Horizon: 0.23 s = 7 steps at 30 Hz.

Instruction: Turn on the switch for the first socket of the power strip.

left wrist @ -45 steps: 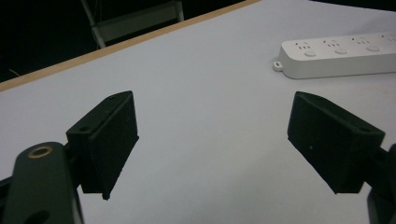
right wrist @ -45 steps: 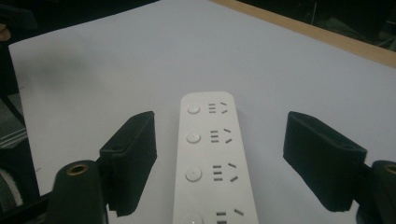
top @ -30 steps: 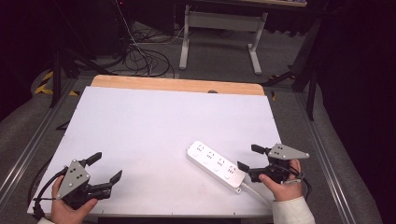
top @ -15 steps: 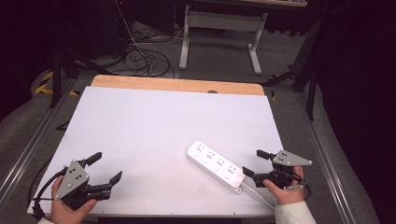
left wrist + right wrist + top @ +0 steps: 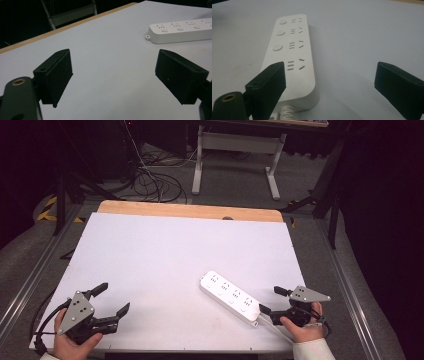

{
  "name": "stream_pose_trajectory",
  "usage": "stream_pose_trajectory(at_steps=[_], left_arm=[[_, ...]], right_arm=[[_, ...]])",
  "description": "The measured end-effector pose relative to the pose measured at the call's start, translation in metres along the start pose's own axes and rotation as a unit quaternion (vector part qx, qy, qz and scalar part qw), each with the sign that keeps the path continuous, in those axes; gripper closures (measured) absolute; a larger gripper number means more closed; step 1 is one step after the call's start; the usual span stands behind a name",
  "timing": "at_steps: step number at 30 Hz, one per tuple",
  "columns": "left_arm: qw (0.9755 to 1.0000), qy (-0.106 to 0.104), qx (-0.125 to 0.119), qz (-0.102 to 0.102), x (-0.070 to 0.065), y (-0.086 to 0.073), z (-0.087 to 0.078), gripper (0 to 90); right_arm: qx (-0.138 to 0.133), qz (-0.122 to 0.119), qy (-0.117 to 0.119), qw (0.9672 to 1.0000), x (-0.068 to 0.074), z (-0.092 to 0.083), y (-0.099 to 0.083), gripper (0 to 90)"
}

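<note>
On the white table point(image 5: 165, 265), toward its near right part, a white power strip point(image 5: 231, 296) is lying flat at a slant, its far end pointing to the table's middle and its cable end pointing at the near right corner. Four socket groups, each with a round button beside it, are facing up along its top. A white cable point(image 5: 272, 326) is leaving the near end and running toward the table's front edge.

Just behind that cable end, the right gripper point(image 5: 270, 300) is sitting low over the table in the person's right hand point(image 5: 300, 327), with its jaws standing wide apart and clamping nothing. From the right gripper view, the strip point(image 5: 291, 58) is stretching away between the jaws but off to the left one, whose tip is overlapping the strip's near corner; whether it is touching cannot be told. The other jaw is hanging over bare table.

Near the front left corner, the left gripper point(image 5: 112, 299) is resting in the left hand point(image 5: 75, 340), well apart from the strip, jaws likewise spread wide and empty. In the left gripper view, the strip point(image 5: 180, 30) is showing far off at the upper right, beyond the jaws.
</note>
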<state>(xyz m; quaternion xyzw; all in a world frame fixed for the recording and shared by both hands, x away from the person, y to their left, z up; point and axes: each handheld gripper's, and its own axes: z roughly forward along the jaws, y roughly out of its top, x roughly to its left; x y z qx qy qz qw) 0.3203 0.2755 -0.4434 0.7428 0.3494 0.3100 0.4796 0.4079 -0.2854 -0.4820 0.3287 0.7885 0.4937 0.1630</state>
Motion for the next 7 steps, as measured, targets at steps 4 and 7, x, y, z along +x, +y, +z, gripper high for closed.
stream_pose_trajectory(at_steps=[4, 7], left_arm=[[1.0, 0.0, 0.003, 0.002, 0.0011, -0.0005, 0.0007, 15.0], [1.0, -0.001, 0.004, 0.0, 0.0006, -0.0005, 0.0013, 15.0]], right_arm=[[0.003, 0.005, -0.001, 1.0, 0.0004, -0.0013, 0.0009, 13.1], [0.012, 0.006, -0.001, 0.9999, 0.0014, -0.0038, 0.0023, 17.1]])
